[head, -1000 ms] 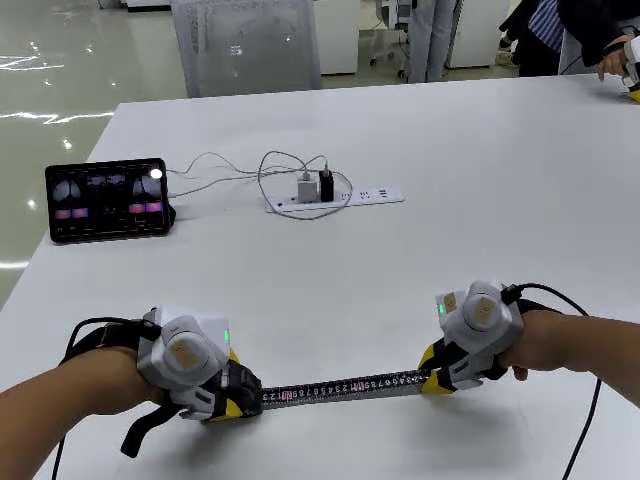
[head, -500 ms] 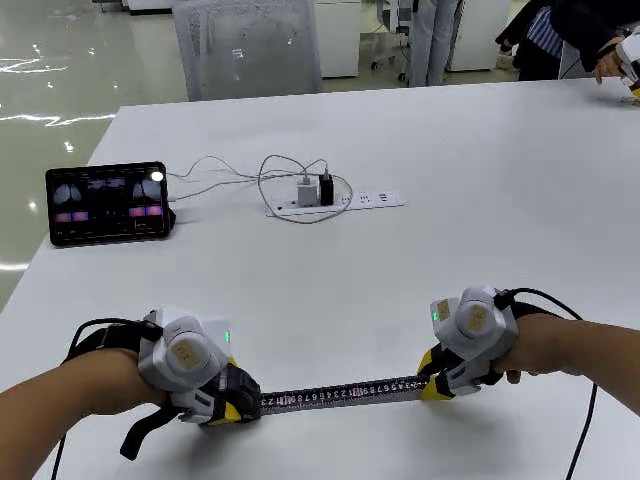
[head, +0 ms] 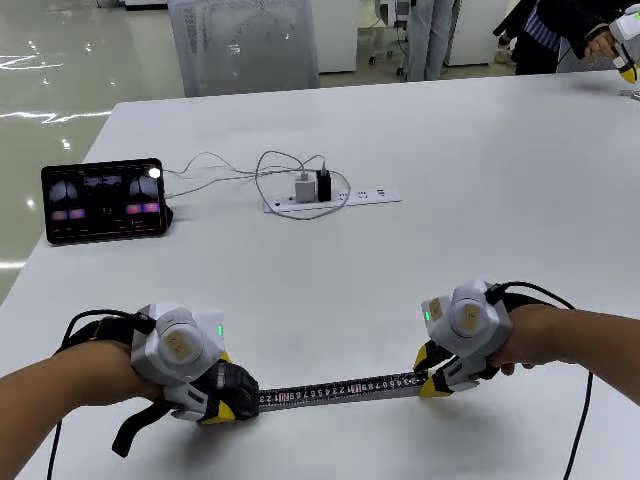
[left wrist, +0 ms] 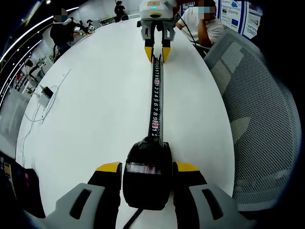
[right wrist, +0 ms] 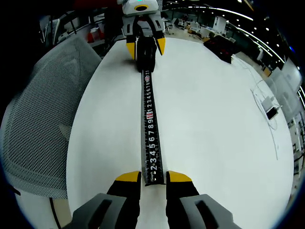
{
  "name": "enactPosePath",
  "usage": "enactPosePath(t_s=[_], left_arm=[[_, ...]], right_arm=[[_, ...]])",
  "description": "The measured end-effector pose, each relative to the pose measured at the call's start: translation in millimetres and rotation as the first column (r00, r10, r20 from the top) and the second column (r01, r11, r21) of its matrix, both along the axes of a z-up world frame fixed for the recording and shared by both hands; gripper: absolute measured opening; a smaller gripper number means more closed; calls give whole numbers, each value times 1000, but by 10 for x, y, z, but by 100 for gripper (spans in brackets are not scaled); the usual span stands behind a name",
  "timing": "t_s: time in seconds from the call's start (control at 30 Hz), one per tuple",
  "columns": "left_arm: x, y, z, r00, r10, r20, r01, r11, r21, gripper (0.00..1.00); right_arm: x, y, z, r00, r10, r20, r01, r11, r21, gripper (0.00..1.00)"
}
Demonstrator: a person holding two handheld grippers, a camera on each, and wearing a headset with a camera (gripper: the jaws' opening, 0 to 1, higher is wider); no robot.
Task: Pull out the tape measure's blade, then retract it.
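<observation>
Well, at the left my left hand-held gripper (head: 222, 402) is pressed onto the two flanks of the case (left wrist: 147, 174), which sits at the near edge of the worktop (head: 450, 200). That grip looks square, but the case is rounded and glossy. If I pull off-axis, I judge it could twist between the jaws or ride up and out. In the middle, the blade (head: 340, 390) runs out flat along the worktop, numbers up, straight from the case mouth to the other side. Slack or a sideways swing there could buckle it or tip it onto its edge. At the right, my right hand-held gripper (right wrist: 153, 177) pinches the blade's very tip, with little metal between the jaws. That is my main worry, because a slip would let the spring whip the blade back into the case. For the retract I would bring the right side in slowly, in line with the case.
</observation>
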State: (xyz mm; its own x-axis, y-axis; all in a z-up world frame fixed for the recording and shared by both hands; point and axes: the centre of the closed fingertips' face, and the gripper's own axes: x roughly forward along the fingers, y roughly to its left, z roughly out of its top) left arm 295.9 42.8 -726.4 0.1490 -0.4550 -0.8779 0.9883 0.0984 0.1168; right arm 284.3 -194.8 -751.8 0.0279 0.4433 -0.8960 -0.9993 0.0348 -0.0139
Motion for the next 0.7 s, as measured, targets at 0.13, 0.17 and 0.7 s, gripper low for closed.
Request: enactPosePath(t_s=[0.13, 0.17, 0.7], left_arm=[[6, -7, 31, 1000, 18, -11, -19, 1000, -19, 47], [11, -5, 28, 1000, 19, -9, -19, 1000, -20, 49], [-71, 27, 24, 998, 48, -43, -49, 998, -35, 73]], right_arm=[[-10, -26, 8, 1000, 10, -1, -10, 1000, -13, 21], [-13, -36, 6, 1000, 8, -2, -8, 1000, -18, 22], [-79, -99, -3, 999, -38, -24, 37, 999, -16, 40]])
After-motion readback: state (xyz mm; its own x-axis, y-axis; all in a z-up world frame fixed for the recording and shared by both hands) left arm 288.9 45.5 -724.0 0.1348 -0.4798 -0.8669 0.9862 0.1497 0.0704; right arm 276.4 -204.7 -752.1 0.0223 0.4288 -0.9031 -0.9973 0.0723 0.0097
